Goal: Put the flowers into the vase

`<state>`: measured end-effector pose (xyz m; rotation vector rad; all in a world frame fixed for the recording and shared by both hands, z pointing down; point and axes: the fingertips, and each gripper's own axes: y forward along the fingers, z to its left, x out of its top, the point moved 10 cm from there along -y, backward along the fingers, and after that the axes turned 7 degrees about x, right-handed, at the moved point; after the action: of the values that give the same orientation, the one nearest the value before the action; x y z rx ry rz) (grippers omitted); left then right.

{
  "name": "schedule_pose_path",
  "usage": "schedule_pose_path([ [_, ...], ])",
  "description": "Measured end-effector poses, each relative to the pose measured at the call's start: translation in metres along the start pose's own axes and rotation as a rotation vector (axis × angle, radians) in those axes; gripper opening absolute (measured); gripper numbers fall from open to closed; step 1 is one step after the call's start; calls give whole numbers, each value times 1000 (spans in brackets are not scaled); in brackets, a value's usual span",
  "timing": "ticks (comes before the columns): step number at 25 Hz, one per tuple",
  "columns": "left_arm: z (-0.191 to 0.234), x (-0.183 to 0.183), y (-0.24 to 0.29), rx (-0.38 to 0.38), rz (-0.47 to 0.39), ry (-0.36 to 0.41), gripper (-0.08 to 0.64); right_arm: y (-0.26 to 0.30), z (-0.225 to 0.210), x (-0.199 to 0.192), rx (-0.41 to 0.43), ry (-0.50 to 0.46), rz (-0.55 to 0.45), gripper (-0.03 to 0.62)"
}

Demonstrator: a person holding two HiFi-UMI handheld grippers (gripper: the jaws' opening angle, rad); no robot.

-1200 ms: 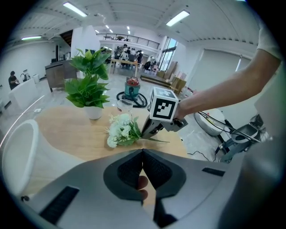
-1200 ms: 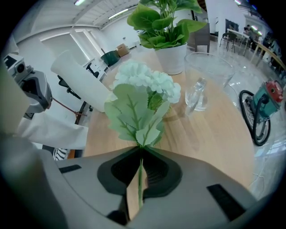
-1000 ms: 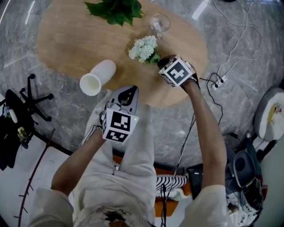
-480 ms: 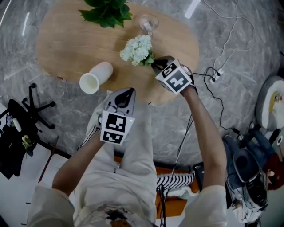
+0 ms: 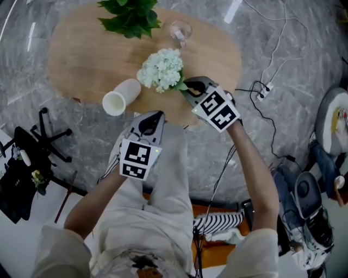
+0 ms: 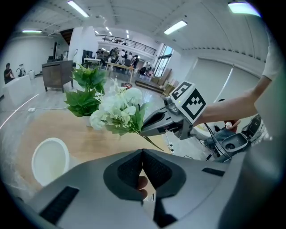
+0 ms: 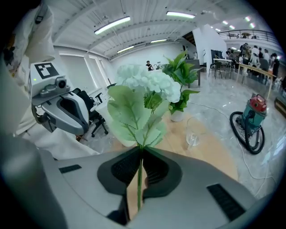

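Observation:
A bunch of white flowers [image 5: 160, 69] with green leaves hangs above the round wooden table [image 5: 81, 54]. My right gripper [image 5: 186, 87] is shut on its thin stem. In the right gripper view the stem [image 7: 140, 179] runs down between the closed pads and the blooms [image 7: 149, 85] fill the middle. The white vase [image 5: 119, 96] lies on its side near the table's front edge, its mouth facing me; it also shows in the left gripper view [image 6: 49, 159]. My left gripper [image 5: 154, 116] hovers over my lap just short of the table, jaws shut with nothing between them.
A potted green plant [image 5: 129, 13] and a wine glass [image 5: 179, 30] stand at the far side of the table. A black chair base [image 5: 51, 136] is on the floor at left. Cables and a power strip [image 5: 263, 92] lie at right, with a vacuum cleaner [image 7: 250, 120] beyond.
My right gripper has risen with the flowers, lifting them off the table and toward me. The left gripper has come up a little.

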<state>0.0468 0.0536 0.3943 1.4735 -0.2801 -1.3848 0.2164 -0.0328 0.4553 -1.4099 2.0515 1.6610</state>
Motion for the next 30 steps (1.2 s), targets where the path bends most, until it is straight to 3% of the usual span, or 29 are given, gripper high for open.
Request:
schedule_pose_path([
  [10,21,1,-33,-53,-116,-65,8,-22,43,39,37,-46,-162,25],
  [18,24,-4,-47,-2,-156,-83,8,-31,59,62,60,-80,-225,25],
  [23,29,-8,-55,65,-164,-157,8,-29,66,77,100,-132,-232,25],
  [30,21,-24,-83,235,-256,-316,8,-21,95,81,153,-155,-340,25],
])
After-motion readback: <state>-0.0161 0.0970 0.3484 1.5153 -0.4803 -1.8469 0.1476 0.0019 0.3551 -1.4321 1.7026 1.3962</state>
